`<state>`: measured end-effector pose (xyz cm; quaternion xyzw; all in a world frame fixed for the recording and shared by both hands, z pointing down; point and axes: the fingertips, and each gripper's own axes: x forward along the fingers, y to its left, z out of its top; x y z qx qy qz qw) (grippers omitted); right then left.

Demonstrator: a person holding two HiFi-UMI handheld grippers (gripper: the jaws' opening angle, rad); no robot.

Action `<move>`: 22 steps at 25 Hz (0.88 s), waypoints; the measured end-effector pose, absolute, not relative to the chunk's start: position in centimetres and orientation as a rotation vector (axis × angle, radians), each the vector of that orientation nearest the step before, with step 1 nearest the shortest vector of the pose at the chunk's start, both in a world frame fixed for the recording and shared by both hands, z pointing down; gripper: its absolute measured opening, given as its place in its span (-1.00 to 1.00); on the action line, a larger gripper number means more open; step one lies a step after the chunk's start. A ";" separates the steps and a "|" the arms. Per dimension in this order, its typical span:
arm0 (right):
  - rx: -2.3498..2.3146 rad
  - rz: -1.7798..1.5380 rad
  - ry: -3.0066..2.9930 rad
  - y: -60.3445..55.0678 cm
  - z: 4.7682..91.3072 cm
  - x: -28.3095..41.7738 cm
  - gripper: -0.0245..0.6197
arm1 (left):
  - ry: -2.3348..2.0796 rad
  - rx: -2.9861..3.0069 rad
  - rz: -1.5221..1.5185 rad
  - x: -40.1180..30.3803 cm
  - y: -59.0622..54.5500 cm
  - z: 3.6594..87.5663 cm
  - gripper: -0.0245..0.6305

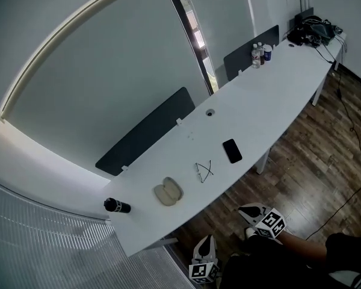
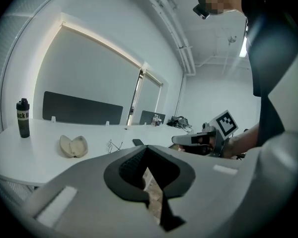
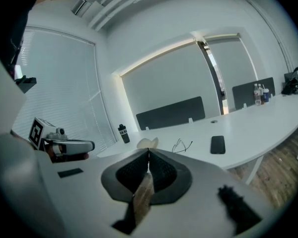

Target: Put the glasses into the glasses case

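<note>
Both grippers are hanging below the table's near edge, close to the person's body. The left gripper (image 2: 146, 150) is showing its fingertips pressed together with nothing between them, and the right gripper (image 3: 148, 152) is doing the same.

The glasses (image 1: 204, 171) are lying loose on the white table (image 1: 271, 89), well ahead of both sets of fingertips and touched by neither. The glasses case (image 1: 168, 192) is sitting open just beside them, on the left gripper's side. A dark phone (image 1: 232, 150) is resting on the other side of the glasses, nearer the right gripper's line.

Judging from this, the reach toward the glasses is only beginning. The next move is asking one gripper to spread its fingers, come over the table edge and settle them around the thin frame.
</note>
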<state>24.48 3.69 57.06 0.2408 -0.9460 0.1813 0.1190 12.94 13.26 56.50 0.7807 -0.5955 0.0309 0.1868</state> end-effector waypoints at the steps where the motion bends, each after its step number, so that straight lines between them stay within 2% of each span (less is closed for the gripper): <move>1: 0.705 0.534 -2.766 3.2 57.3 24.8 -0.90 | -1.687 2.185 0.084 12.9 12.8 56.6 -0.90; 10: 0.684 0.522 -2.741 1.1 58.9 25.9 -0.90 | -1.735 2.103 0.131 12.4 11.1 58.5 -0.90; 22: 0.598 0.476 -2.734 -1.3 58.4 21.8 -0.90 | -1.762 2.050 0.130 8.9 7.0 59.0 -0.90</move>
